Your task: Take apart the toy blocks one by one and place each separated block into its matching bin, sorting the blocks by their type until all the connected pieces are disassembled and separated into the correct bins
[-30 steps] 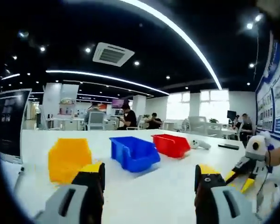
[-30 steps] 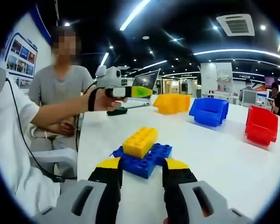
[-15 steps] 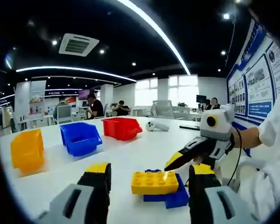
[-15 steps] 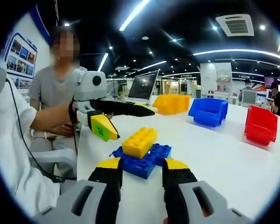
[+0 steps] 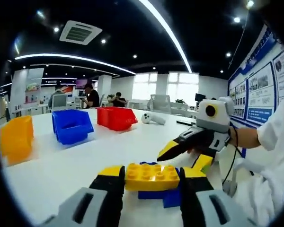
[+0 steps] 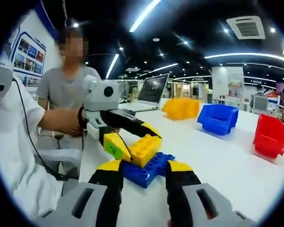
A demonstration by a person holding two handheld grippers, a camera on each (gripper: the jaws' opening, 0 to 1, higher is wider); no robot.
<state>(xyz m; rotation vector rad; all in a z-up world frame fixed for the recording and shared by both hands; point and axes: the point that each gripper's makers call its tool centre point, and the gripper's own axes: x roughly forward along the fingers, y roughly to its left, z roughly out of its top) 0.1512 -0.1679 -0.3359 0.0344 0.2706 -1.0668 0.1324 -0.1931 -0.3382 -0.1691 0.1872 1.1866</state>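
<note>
The left gripper (image 5: pixel 150 182) is seen parked right around the yellow block (image 5: pixel 152 177), one jaw at each short end, so the block's long axis runs straight across the gap. The jaws look pressed up against both ends, though a firm squeeze can't really be confirmed. In the right gripper view the same gripper (image 6: pixel 132 142) comes in from the left with its jaw tips on either side of the yellow block (image 6: pixel 145 149).

The yellow block is stacked studs-up on the blue block (image 5: pixel 165 196), which lies flat on the white tabletop (image 5: pixel 75 161) and sticks out underneath on the right. In the right gripper view the blue block (image 6: pixel 148 169) is angled, long axis running away up to the right.

The right gripper (image 6: pixel 143 182) is held open, jaws spread to either side of the blue block's near end, nothing gripped; contact can't be told. In the left gripper view it (image 5: pixel 180 155) reaches in from the right just behind the blocks.

Further back, three bins are lined up on the tabletop: a yellow bin (image 5: pixel 15 139), a blue bin (image 5: pixel 72 126), a red bin (image 5: pixel 115 117). A laptop (image 6: pixel 151 92) is set behind, in the right gripper view.
</note>
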